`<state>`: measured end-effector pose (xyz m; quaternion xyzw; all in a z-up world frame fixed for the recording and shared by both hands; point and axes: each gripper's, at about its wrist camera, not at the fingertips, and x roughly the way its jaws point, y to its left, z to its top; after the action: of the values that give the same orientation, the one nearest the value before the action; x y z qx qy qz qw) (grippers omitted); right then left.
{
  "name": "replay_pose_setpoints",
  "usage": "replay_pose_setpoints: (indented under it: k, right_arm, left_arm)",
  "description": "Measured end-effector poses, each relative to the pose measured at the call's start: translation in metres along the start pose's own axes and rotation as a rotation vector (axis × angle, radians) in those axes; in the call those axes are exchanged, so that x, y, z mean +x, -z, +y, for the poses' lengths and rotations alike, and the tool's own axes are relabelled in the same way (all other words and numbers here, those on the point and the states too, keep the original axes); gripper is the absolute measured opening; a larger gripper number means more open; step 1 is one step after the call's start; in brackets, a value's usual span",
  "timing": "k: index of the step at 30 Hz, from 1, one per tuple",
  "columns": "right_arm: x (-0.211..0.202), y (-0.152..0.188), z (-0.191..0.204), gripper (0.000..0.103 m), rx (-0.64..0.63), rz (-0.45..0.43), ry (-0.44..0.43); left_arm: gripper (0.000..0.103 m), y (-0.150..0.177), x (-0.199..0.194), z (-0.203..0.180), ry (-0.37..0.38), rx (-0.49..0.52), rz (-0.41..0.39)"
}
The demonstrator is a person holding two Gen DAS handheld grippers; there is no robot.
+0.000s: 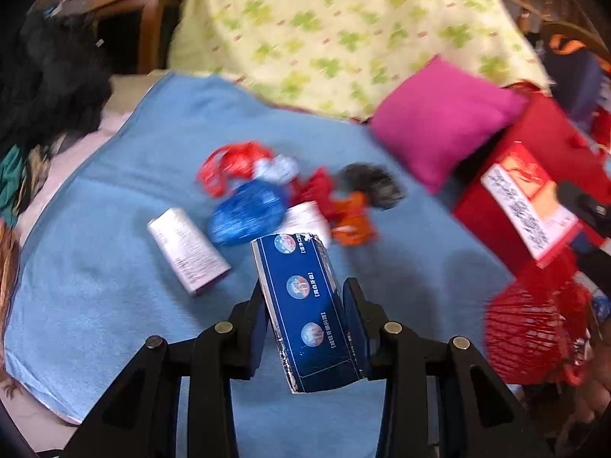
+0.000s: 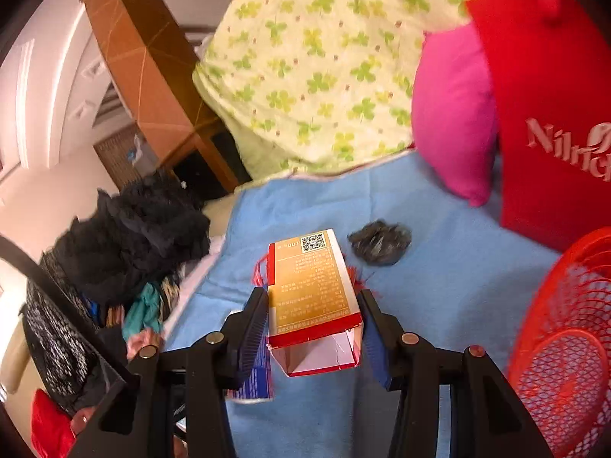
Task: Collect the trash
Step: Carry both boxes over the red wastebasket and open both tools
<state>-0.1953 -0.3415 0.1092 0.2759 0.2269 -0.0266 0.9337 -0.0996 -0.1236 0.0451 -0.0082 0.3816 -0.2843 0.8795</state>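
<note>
My left gripper (image 1: 305, 297) is shut on a dark blue carton (image 1: 305, 305) and holds it above the blue blanket (image 1: 114, 229). Beyond it lie a white box (image 1: 187, 250), a blue wrapper (image 1: 248, 213), red wrappers (image 1: 233, 166), an orange wrapper (image 1: 351, 221) and a dark grey wad (image 1: 370, 183). My right gripper (image 2: 313, 309) is shut on a gold and red carton (image 2: 311, 286), open end towards me. The grey wad (image 2: 380, 242) lies just beyond it. A red mesh basket (image 2: 565, 343) stands at the right, also in the left wrist view (image 1: 534, 336).
A pink cushion (image 1: 443, 118) and a red paper bag (image 2: 550, 114) stand at the back right. A clover-print pillow (image 1: 343, 30) lies at the back. Dark clothes (image 2: 130, 236) are piled at the left edge of the bed.
</note>
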Motion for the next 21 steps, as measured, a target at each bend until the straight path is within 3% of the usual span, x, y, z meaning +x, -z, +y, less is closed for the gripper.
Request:
replay_pose_setpoints:
  k: [7, 12, 18, 20, 21]
  right_arm:
    - [-0.091, -0.004, -0.049, 0.051, 0.104, -0.216, 0.073]
    - [-0.135, 0.006, -0.119, 0.051, 0.315, -0.295, 0.114]
    - [-0.148, 0.014, -0.182, 0.053, 0.52, -0.286, 0.159]
    - [-0.147, 0.015, -0.188, 0.057, 0.55, -0.266, 0.17]
    - [-0.147, 0.015, -0.189, 0.064, 0.556, -0.259, 0.173]
  left_arm:
    - [0.04, -0.027, -0.049, -0.098, 0.214, 0.158, -0.121]
    - [0.04, -0.029, -0.049, -0.182, 0.356, 0.273, -0.099]
    - [0.043, -0.006, -0.021, -0.256, 0.396, 0.379, -0.012]
    - [0.049, 0.001, -0.007, -0.267, 0.385, 0.396, 0.024]
    - [0.05, 0.003, -0.002, -0.27, 0.377, 0.4, 0.035]
